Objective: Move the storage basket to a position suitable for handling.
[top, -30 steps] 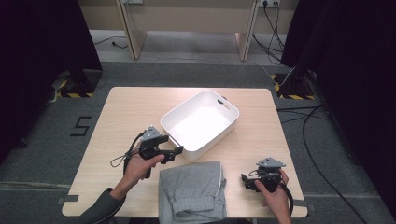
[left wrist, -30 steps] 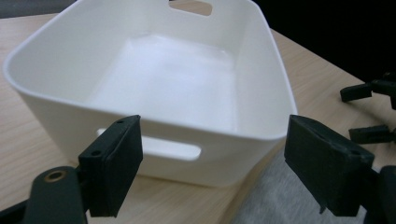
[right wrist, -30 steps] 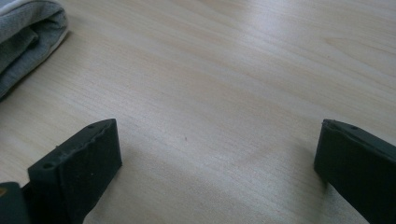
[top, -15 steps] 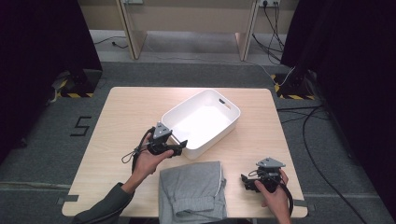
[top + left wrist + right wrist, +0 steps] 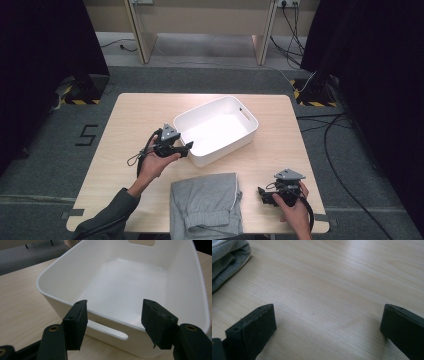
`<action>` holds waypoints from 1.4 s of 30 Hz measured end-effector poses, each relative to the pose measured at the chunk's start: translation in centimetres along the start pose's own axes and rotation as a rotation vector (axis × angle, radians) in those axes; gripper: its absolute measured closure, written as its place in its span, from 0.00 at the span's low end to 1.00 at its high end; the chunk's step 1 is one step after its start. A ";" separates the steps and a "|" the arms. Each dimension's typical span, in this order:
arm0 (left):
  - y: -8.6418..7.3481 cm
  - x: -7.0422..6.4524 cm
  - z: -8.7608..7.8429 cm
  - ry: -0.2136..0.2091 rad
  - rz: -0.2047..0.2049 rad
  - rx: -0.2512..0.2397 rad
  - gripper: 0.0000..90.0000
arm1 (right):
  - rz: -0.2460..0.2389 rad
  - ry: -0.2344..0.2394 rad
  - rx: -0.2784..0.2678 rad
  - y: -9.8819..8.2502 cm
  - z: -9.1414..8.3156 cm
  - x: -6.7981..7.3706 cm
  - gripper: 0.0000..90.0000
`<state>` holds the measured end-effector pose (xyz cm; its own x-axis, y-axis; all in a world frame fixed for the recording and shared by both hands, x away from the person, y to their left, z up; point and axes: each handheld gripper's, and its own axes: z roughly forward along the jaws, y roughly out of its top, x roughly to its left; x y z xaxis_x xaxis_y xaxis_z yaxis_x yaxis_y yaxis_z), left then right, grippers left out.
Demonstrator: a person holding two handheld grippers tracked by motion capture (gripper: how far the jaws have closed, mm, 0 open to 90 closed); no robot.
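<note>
Room: dark curtains on both sides, grey carpet floor with cables running off to the far wall, and a taped number on the floor left of my table.
Table (image 5: 125, 120): light wood, pretty bare, just three things on it counting my claws.
White tub (image 5: 216, 130): sits around the middle of the table, turned at an angle, nothing in it. Handle slots cut into the short walls; from the left gripper view the near slot is right under my jaws.
Left gripper (image 5: 186, 148): in my left hand (image 5: 156, 162), at the tub's near-left short wall. The jaws have just been closing in, but they're apart right now. In the left gripper view the tub's rim (image 5: 115, 319) runs between the two pads, and I can't see either pad pressing on it yet, so no grip.
Right gripper (image 5: 261, 195): in my right hand (image 5: 292, 205) at the near right corner of the table, low over the wood. Jaws wide apart, bare tabletop between them in the right gripper view, holding nothing.
Grey clothing (image 5: 206, 202): folded piece at the near edge, between my two arms. Just beside the right gripper's tips, not touching; its edge pokes into the top left corner of the right gripper view (image 5: 227, 260). Well clear of the tub.
</note>
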<state>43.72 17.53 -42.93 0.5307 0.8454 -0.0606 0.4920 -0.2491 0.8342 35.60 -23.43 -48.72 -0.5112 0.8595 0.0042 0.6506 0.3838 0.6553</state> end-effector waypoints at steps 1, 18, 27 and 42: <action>0.0 0.3 0.0 -0.001 -0.003 0.009 0.43 | -0.002 0.001 0.000 0.0 0.0 0.0 0.01; -1.5 2.2 -1.2 -0.052 -0.103 0.004 0.40 | -0.002 0.001 -0.001 0.0 0.0 0.0 0.01; -1.8 2.0 -2.1 -0.061 -0.123 -0.008 0.40 | -0.001 0.004 -0.001 0.0 0.0 0.0 0.01; -2.2 4.1 -2.0 0.025 -0.121 0.000 0.49 | 0.000 0.004 -0.003 0.0 0.0 0.1 0.01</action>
<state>43.40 22.47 -43.90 0.4504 0.8807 -0.1470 0.5512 -0.1448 0.8217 35.53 -23.39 -48.74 -0.5132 0.8583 0.0069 0.6492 0.3829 0.6573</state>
